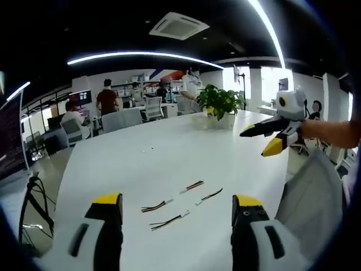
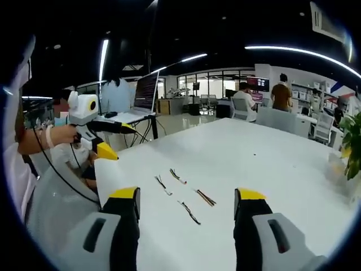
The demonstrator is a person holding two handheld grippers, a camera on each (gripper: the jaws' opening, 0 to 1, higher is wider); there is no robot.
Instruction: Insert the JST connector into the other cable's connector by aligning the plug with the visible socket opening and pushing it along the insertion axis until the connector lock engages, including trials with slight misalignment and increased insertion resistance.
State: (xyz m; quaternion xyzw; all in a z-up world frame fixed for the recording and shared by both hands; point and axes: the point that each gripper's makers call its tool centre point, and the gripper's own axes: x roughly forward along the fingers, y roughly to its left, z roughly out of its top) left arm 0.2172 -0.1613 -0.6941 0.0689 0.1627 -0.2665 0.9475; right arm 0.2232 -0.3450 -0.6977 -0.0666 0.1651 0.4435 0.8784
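White laminate covers the long counter point(image 1: 169, 152), and on it lie 4 short cables with small connectors: in the left gripper view, cable 1 point(image 1: 157, 206), cable 2 point(image 1: 192, 186), cable 3 point(image 1: 209, 196) and cable 4 point(image 1: 168, 221), all loose, near one another but apart, none joined. No writing or brand on them can be read. The left tool point(image 1: 177, 206) stands with its yellow-tipped jaws spread wide and nothing between them; the right tool point(image 2: 186, 197) is equally wide and bare, both held above the counter short of the cables. The left gripper view adds a potted plant point(image 1: 219, 102) at the counter's far end and people at desks behind it. The right gripper view shows a laptop point(image 2: 142, 96) on a stand off the counter's far side and a hand point(image 2: 63, 135) gripping the other tool.
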